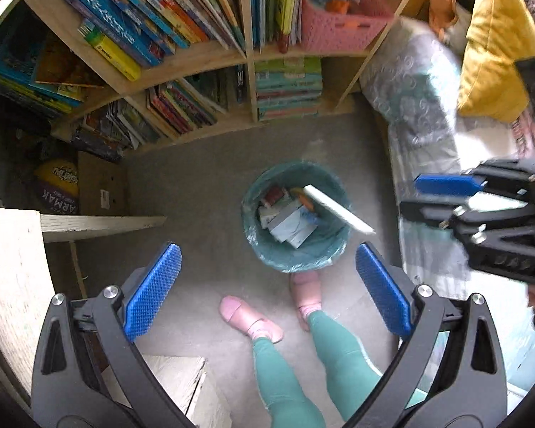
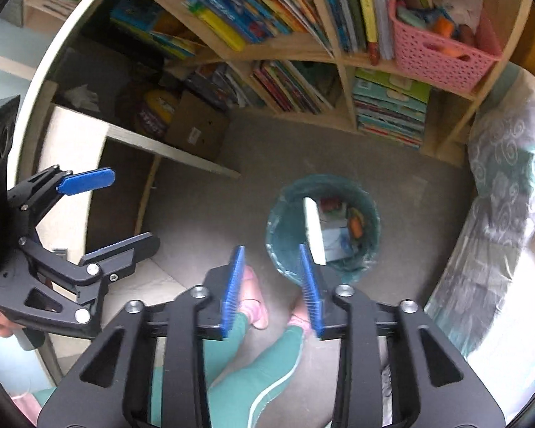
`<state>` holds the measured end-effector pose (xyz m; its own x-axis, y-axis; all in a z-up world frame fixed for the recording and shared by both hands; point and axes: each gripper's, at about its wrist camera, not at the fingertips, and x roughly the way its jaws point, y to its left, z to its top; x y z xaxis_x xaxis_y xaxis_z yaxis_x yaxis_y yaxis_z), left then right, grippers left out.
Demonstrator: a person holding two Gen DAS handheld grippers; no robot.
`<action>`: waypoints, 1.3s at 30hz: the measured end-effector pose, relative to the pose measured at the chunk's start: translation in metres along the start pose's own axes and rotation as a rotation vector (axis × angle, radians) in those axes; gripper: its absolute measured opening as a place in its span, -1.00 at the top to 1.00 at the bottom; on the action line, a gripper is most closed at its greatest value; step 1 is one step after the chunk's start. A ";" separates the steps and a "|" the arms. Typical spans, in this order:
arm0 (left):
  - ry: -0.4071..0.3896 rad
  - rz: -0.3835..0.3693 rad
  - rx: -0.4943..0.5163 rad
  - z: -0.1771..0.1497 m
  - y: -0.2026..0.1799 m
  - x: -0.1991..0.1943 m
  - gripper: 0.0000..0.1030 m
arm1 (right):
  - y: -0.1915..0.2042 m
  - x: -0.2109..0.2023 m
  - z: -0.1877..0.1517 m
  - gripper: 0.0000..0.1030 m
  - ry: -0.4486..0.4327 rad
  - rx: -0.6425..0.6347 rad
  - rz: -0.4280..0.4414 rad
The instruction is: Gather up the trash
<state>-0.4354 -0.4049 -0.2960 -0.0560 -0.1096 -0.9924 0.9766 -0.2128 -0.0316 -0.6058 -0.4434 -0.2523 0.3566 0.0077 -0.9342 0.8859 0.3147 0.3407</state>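
Both grippers hang empty, fingers spread, above the round teal-lined trash bin (image 1: 296, 215) on the grey floor; a flat white carton (image 1: 339, 209) tips over its rim, wanting a nudge inward.

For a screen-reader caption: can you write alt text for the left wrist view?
The open left gripper looks down on a lined bin holding boxes, a white box tipping over its rim. The open right gripper enters at right; bookshelves stand behind.
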 end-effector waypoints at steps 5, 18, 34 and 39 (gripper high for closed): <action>0.003 -0.015 -0.018 -0.005 0.002 0.000 -0.86 | -0.007 -0.006 0.000 0.32 -0.008 0.007 0.002; -0.082 -0.014 -0.113 -0.006 0.028 -0.042 -0.86 | 0.027 -0.047 0.029 -0.27 -0.117 -0.067 0.096; -0.341 0.108 -0.585 -0.078 0.164 -0.184 -0.86 | 0.244 -0.117 0.126 -0.59 -0.261 -0.544 0.358; -0.386 0.178 -0.751 -0.137 0.213 -0.217 -0.86 | 0.330 -0.106 0.123 -0.65 -0.231 -0.705 0.419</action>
<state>-0.1865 -0.2935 -0.1038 0.1776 -0.4314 -0.8845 0.8482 0.5228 -0.0847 -0.3147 -0.4568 -0.0276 0.7329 0.0856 -0.6749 0.3030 0.8471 0.4366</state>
